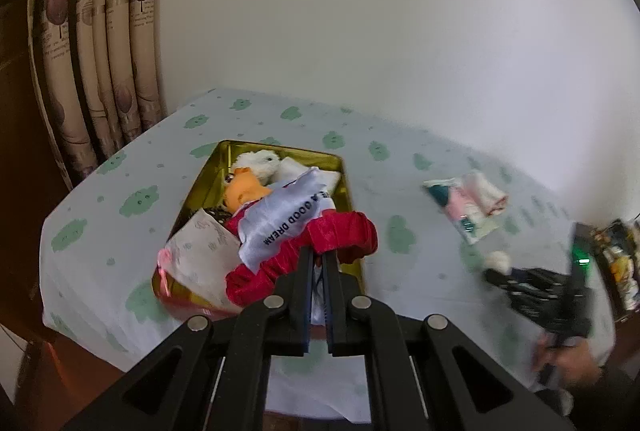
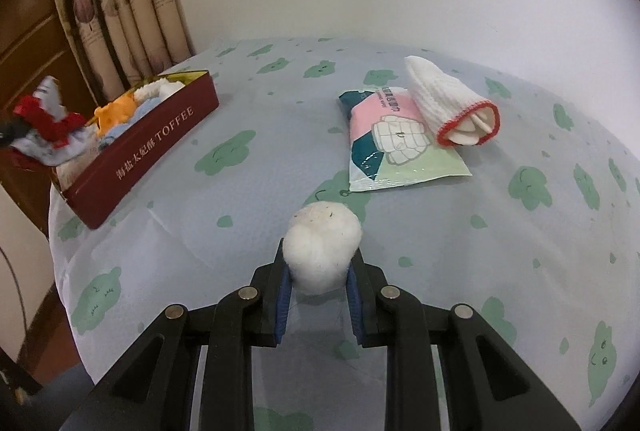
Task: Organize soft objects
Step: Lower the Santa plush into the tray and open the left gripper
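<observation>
Pale blue cloth printed with green cloud shapes (image 2: 248, 119) covers the table, with a plain white wall behind and beige patterned curtains (image 2: 120, 3) at the upper left of both views. At the bottom centre of the left wrist view, the left gripper (image 1: 318, 257) has its jaws nearly shut on a red velvet scrunchie (image 1: 340, 231), which carries a white fabric strip printed with dark letters (image 1: 288, 221); both hang over the near end of an open rectangular tin box, gold inside (image 1: 340, 167). Inside the tin lie an orange plush toy (image 1: 242, 193), a white fluffy toy (image 1: 258, 161) and a white printed packet (image 1: 200, 251). From the right wrist view the same tin sits at the left of the frame, its dark red side (image 2: 152, 151) lettered TOFFEE. At the lower centre of that view, the right gripper (image 2: 320, 267) is closed narrowly on a white fluffy pompom ball (image 2: 320, 247), its blue pads pressing into both sides just above the cloth. Beyond it, upper right of centre, a pink, teal and green tissue packet (image 2: 392, 143) lies flat, with a rolled white knit cloth with red edging (image 2: 448, 99) resting on its right edge.
</observation>
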Demonstrator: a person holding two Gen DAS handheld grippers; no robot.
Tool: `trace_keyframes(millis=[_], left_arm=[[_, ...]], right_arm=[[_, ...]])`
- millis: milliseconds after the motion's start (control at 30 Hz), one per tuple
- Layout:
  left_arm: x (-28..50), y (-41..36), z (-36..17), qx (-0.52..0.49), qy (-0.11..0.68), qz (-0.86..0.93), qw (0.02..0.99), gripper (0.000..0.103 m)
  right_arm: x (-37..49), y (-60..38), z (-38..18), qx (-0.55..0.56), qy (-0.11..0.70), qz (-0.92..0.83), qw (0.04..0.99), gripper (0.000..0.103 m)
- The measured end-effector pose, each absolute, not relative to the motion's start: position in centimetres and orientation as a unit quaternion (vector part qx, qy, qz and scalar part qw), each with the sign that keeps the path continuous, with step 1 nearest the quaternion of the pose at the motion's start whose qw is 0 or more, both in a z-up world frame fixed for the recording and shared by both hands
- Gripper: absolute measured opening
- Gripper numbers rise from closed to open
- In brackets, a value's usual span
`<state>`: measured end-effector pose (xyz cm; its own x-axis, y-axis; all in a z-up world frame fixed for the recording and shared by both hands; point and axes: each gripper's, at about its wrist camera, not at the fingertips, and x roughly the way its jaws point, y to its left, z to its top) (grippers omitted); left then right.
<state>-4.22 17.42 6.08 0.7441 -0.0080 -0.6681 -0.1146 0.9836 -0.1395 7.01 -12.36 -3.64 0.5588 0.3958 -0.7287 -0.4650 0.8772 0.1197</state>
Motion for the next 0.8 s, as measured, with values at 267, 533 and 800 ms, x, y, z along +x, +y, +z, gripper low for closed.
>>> trace_keyframes(millis=[267,533,800], left_arm=[[-1.4,18.5,2.5,-0.108,0.381,0.032,0.918,0.005],[-1.2,17.6,1.5,-0.101,0.401,0.028,0.91,0.02],[-3.1,16.9,2.8,-0.094,0.364,0.016,0.926,0.05]], right_arm=[[7.0,-12.5,-3.6,-0.047,0.405,0.247,0.879,0.022],[7.1,-12.3,-3.7,-0.051,0.412,0.249,0.875,0.023],[7.2,-12.2,-3.8,-0.051,0.413,0.248,0.875,0.023]])
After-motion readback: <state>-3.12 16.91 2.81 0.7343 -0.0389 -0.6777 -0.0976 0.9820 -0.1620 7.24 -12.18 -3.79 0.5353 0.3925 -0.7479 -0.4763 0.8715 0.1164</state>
